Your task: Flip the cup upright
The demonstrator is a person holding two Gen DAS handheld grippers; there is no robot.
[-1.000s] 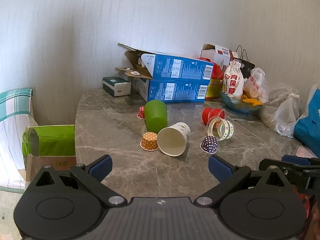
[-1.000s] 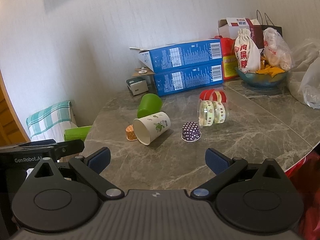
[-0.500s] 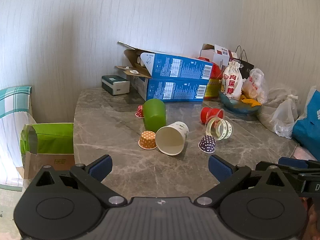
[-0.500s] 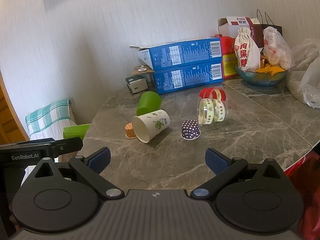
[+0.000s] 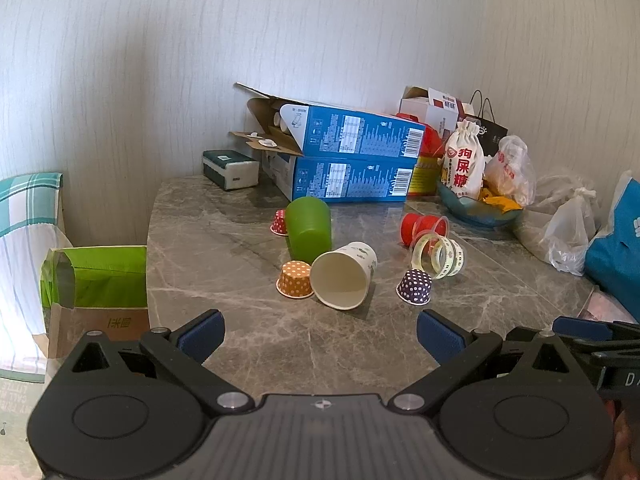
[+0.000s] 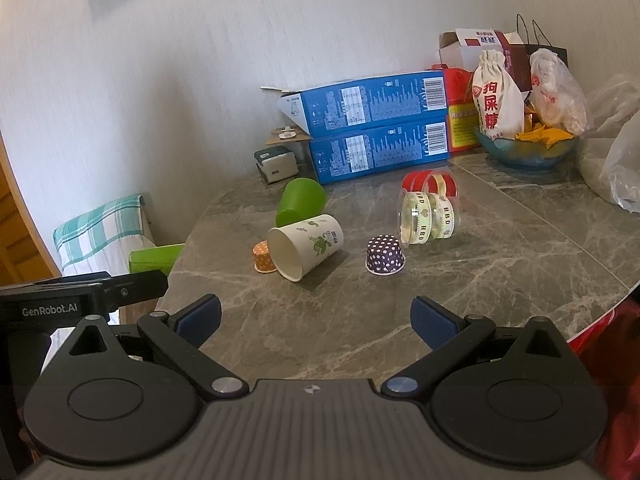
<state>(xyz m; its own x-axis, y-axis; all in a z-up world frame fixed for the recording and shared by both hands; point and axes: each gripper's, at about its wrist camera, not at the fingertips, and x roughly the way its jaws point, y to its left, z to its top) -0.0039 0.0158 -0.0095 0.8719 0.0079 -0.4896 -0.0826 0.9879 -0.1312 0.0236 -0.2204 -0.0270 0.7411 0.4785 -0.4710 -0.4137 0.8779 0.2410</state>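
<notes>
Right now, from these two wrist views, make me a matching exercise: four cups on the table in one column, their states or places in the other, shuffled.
Things:
1. white paper cup
2. green cup
3. purple dotted cup
4. orange dotted cup

States:
A. small, upside down, alone near the tape rolls
B. plain plastic, lying behind the printed cup
C. on its side, mouth toward the cameras
D. small, tucked against the white cup's rim

Pairs: 1-C, 2-B, 3-A, 4-D

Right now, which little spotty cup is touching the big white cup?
The orange spotty cup. It sits right against the white paper cup, while the purple spotty cup and the red spotty one stand apart.
</notes>
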